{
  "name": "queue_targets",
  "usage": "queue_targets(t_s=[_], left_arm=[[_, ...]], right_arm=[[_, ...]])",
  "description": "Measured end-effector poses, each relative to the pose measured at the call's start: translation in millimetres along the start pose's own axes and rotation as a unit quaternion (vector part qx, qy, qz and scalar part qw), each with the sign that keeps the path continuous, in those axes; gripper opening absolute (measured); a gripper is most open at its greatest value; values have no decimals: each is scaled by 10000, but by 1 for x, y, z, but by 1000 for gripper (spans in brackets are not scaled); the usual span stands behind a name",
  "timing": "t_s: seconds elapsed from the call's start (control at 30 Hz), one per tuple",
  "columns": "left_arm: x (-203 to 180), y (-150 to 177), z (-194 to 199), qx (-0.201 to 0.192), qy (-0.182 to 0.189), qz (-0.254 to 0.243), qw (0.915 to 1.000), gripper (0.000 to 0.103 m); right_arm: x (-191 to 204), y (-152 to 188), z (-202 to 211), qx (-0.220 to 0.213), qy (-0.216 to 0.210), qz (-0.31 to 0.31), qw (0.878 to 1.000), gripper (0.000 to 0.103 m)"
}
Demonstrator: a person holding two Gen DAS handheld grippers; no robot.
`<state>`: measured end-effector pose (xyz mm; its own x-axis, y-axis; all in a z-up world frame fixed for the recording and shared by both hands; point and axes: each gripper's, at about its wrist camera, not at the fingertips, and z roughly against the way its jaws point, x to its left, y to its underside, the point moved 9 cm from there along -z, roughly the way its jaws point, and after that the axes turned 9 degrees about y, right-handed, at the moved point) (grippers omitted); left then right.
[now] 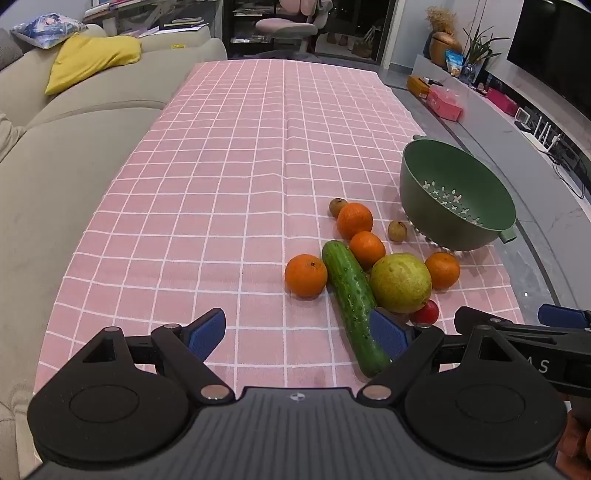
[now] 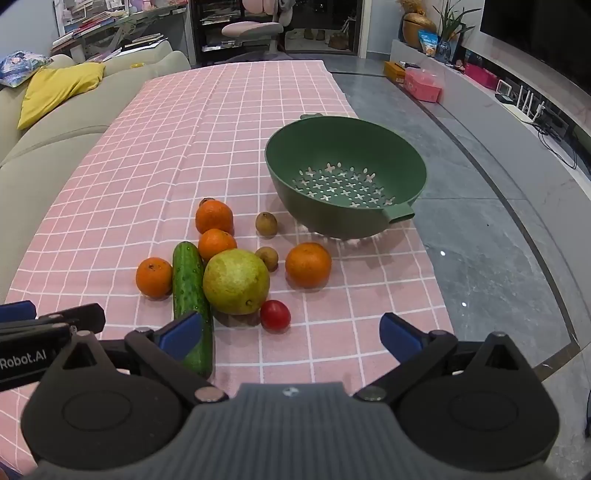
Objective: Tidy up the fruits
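Note:
On the pink checked tablecloth (image 2: 147, 155) lie several oranges (image 2: 308, 264), a cucumber (image 2: 190, 291), a large yellow-green pear-like fruit (image 2: 236, 281), a small red tomato (image 2: 275, 314) and small brown fruits (image 2: 266, 223). An empty green colander (image 2: 410, 162) stands behind them on the right. My right gripper (image 2: 291, 334) is open and empty, just short of the tomato. My left gripper (image 1: 299, 332) is open and empty, with the cucumber (image 1: 351, 295) next to its right finger. The oranges (image 1: 306, 275), big fruit (image 1: 400, 282) and colander (image 1: 421, 192) also show in the left wrist view.
A beige sofa (image 1: 74, 147) with a yellow cushion (image 1: 92, 59) runs along the table's left side. The table's right edge drops to a grey floor (image 2: 498, 240). A low TV bench (image 2: 517, 107) with boxes stands far right. An office chair (image 1: 286, 27) stands beyond the table's far end.

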<state>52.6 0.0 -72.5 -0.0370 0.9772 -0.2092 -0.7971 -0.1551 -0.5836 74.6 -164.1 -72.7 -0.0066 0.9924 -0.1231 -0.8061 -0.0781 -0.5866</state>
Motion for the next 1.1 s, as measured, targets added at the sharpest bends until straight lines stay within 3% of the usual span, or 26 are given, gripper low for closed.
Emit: queue_targets(t_s=[1.1], left_arm=[[-1, 1, -2, 38, -12, 41, 10000, 103]], right_arm=[[1, 3, -4, 78, -43, -44, 10000, 99]])
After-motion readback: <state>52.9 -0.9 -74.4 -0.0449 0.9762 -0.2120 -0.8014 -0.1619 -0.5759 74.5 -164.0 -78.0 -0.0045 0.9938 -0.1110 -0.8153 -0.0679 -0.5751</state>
